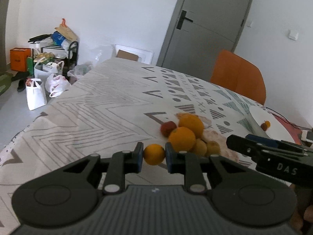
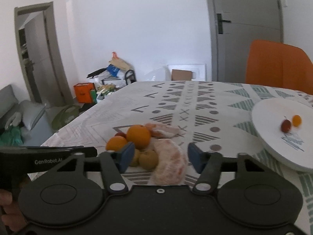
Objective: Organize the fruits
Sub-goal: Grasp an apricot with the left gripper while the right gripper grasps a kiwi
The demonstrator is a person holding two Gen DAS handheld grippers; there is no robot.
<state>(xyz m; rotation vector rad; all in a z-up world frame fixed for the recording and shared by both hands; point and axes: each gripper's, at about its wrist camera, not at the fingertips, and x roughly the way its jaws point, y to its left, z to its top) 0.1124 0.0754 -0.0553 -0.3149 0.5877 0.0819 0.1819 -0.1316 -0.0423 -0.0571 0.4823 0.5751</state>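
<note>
My left gripper [image 1: 154, 154] is shut on a small orange [image 1: 154, 154], held just above the patterned tablecloth beside the fruit pile. The pile holds two larger oranges [image 1: 185, 132], a red fruit [image 1: 168, 128], small yellowish fruits [image 1: 207, 146] and peeled citrus pieces. My right gripper [image 2: 160, 155] is open over the pile, its fingers either side of a peeled pomelo segment [image 2: 169, 163] and brownish fruits [image 2: 147, 157], with an orange [image 2: 138, 136] just beyond. A white plate [image 2: 273, 117] at the right holds a small red fruit [image 2: 286, 125] and a small orange fruit [image 2: 296, 120].
An orange chair [image 2: 277, 66] stands at the table's far right side. Bags and boxes [image 1: 45, 66] clutter the floor by the wall to the left. A grey door [image 1: 209, 27] is behind the table. The plate also shows in the left wrist view [image 1: 258, 115].
</note>
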